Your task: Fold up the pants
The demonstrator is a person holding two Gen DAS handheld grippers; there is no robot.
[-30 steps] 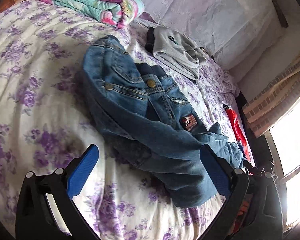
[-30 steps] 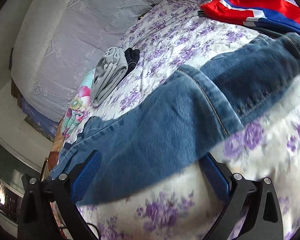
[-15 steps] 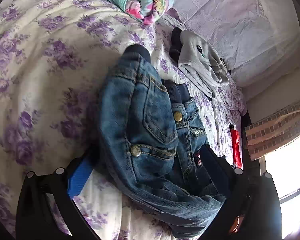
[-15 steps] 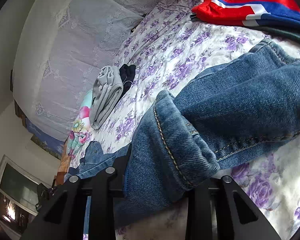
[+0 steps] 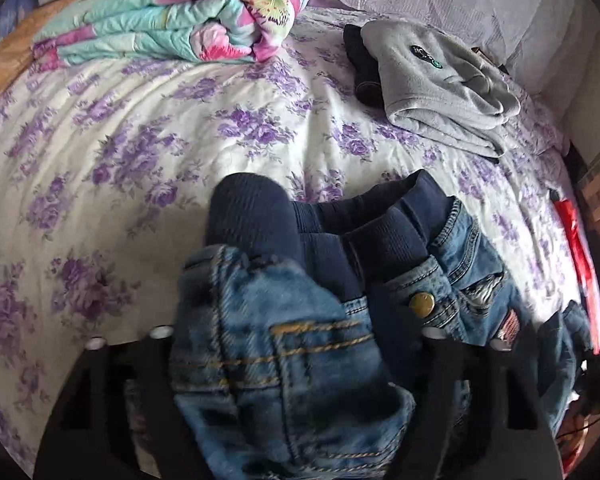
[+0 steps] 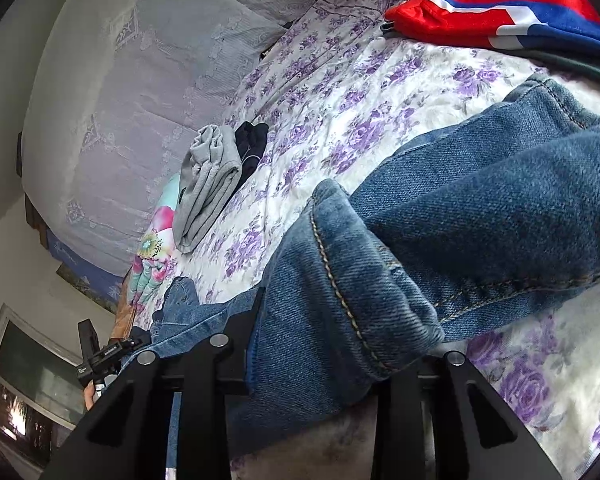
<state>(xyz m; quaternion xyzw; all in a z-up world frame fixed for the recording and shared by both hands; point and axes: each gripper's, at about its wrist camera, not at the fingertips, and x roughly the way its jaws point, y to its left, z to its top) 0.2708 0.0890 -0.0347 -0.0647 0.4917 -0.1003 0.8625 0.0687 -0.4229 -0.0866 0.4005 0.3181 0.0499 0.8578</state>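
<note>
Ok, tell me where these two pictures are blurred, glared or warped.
Left wrist view: the jeans near the lens are motion-blurred, the bedspread sharp, edges bowed by the fisheye. Right wrist view: denim sharp, bright daylight on the bedspread, the window dim, corners black.

- Blue denim pants (image 5: pixel 284 360) lie on the floral-print bed (image 5: pixel 148 152), waistband end bunched in the left hand-held gripper (image 5: pixel 296 364).
- A leg cuff of the pants sits in the right hand-held gripper (image 6: pixel 340 344).
- Rolled floral quilt (image 5: pixel 172 24) sits behind the pants, to the left.
- Folded grey fleece garment (image 5: pixel 436 84) lies behind, to the right, with a folded dark garment (image 5: pixel 362 68) touching its left side.
- Red, white and blue garment (image 6: pixel 504 16) lies beyond the leg.
</note>
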